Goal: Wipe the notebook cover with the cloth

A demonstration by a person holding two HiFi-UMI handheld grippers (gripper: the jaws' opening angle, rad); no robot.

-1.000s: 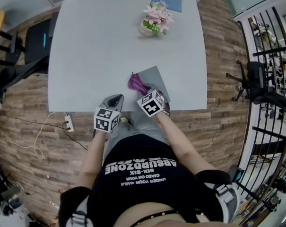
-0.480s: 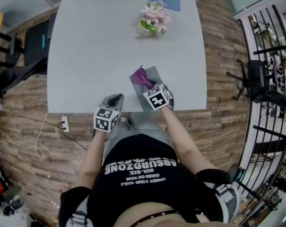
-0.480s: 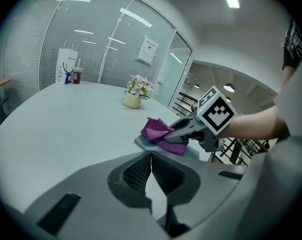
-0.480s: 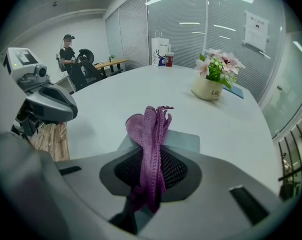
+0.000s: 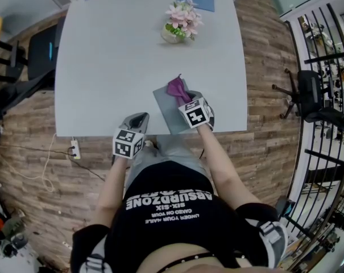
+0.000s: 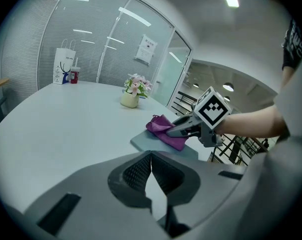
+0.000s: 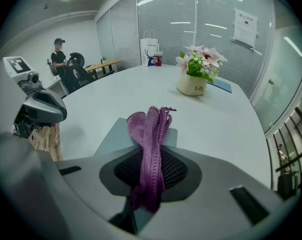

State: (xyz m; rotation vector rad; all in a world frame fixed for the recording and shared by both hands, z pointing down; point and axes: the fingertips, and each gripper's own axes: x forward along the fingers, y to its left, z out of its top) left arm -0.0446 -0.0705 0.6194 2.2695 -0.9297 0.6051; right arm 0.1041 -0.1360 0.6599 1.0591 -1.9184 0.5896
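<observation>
**Asker:** Where is the notebook?

**Me:** The grey notebook (image 5: 167, 108) lies flat at the near edge of the bench (image 5: 109, 56). It is right in front of me, a little to my right, and turned at an angle to that edge.

**Asker:** And the cloth?

**Me:** The purple cloth (image 5: 176, 87) is bunched up on the far part of the cover. My right hand-held gripper (image 5: 184, 98) is clamped on it. In the right gripper view the folds run up between the two jaws, and the loose end spills forward onto the cover.

**Asker:** Your other one?

**Me:** My left hand-held gripper (image 5: 136, 123) hangs at the bench's near edge, left of the notebook and not touching it. Its jaws are together with nothing between them.

**Asker:** How far along are you?

**Me:** I judge the wiping under way, since the cloth is gripped and down on the cover. I see no dust or streak, so I cannot tell which parts are done. The near half and the left corner probably remain.

**Asker:** Anything in the way?

**Me:** No. The flower pot (image 5: 179, 26) stands well apart, towards the bench's far side.
</observation>
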